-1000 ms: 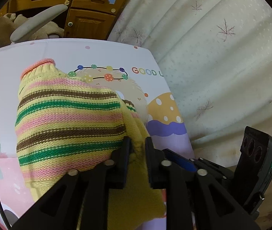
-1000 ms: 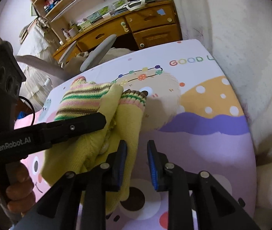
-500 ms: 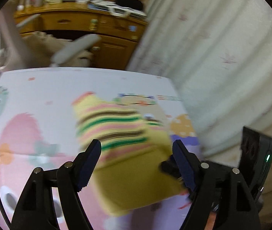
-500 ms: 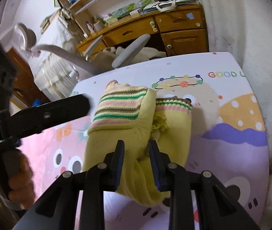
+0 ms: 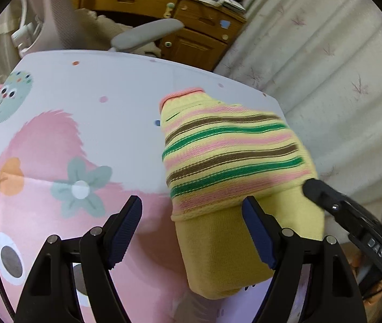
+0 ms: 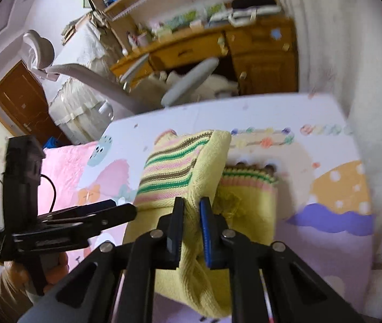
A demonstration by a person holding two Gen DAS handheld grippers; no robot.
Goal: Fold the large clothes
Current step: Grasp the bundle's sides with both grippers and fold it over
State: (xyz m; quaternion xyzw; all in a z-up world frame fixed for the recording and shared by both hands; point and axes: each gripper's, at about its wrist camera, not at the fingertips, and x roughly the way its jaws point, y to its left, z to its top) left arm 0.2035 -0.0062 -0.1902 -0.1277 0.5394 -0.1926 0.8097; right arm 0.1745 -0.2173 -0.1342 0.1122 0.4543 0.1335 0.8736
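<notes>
A yellow knitted sweater (image 5: 234,161) with pink, green and brown stripes lies folded into a compact bundle on a cartoon-print mat (image 5: 83,123). My left gripper (image 5: 191,231) is open and empty, hovering just above the bundle's near-left edge. My right gripper (image 6: 191,220) is shut on a yellow fold of the sweater (image 6: 191,183) at its near side. The right gripper's finger shows in the left wrist view (image 5: 322,191) at the bundle's right edge. The left gripper shows in the right wrist view (image 6: 83,218), to the left of the sweater.
The mat (image 6: 325,188) covers a bed-like surface. A pale curtain (image 5: 325,67) hangs along its right edge. Beyond the far edge stand a grey office chair (image 5: 148,35) and a wooden desk (image 5: 191,27) with drawers and clutter.
My left gripper let go of the sweater, opened wide and pulled back to the left. My right gripper closed on a yellow fold and the bundle sits more compact.
</notes>
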